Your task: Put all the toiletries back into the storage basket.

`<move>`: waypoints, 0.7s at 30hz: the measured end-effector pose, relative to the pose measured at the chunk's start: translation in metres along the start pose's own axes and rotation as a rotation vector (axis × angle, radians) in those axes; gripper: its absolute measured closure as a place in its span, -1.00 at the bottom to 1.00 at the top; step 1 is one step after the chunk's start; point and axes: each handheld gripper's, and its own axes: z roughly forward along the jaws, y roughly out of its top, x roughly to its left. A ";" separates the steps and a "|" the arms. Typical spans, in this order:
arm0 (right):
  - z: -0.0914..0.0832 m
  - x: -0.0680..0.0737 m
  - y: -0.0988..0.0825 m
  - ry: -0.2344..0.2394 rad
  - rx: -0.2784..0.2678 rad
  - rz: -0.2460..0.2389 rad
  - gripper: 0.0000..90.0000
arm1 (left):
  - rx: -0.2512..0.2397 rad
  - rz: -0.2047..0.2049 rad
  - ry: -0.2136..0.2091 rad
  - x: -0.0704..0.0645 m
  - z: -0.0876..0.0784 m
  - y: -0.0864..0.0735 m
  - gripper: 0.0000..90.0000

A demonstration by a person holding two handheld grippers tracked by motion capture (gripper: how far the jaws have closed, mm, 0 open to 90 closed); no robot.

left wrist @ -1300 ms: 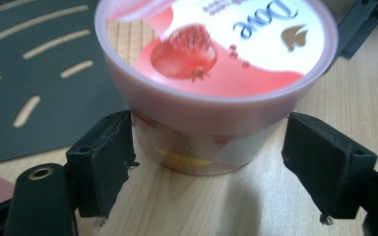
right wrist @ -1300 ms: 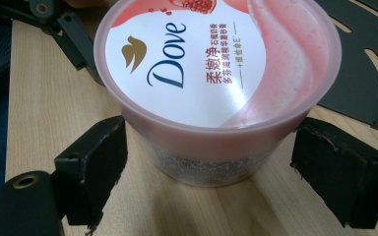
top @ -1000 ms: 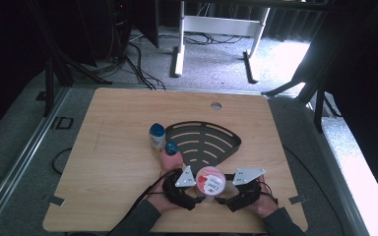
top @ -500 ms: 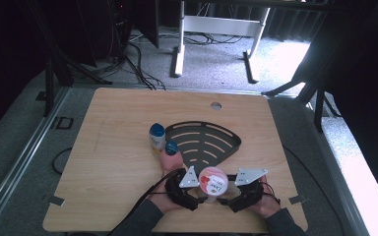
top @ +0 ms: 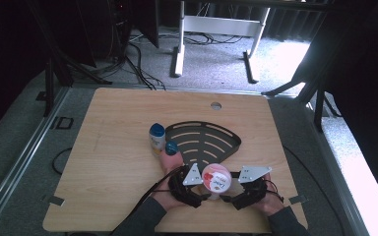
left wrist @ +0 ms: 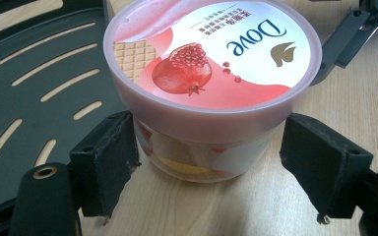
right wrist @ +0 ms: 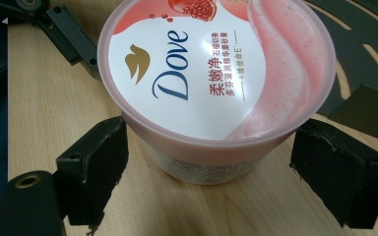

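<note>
We have both tools around the tub, which stands on the table just beside the black rack. The left tool and right tool gape, pads off its sides. Next, we judge, one must close squarely below the lid.

A lab or recording workspace. A bare wooden counter stands on grey carpet. Loose cables and black stands surround it
</note>
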 end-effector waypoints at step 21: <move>-0.008 -0.018 0.009 -0.010 -0.007 -0.005 -0.68 | -0.010 -0.020 0.014 0.011 0.004 0.015 -0.51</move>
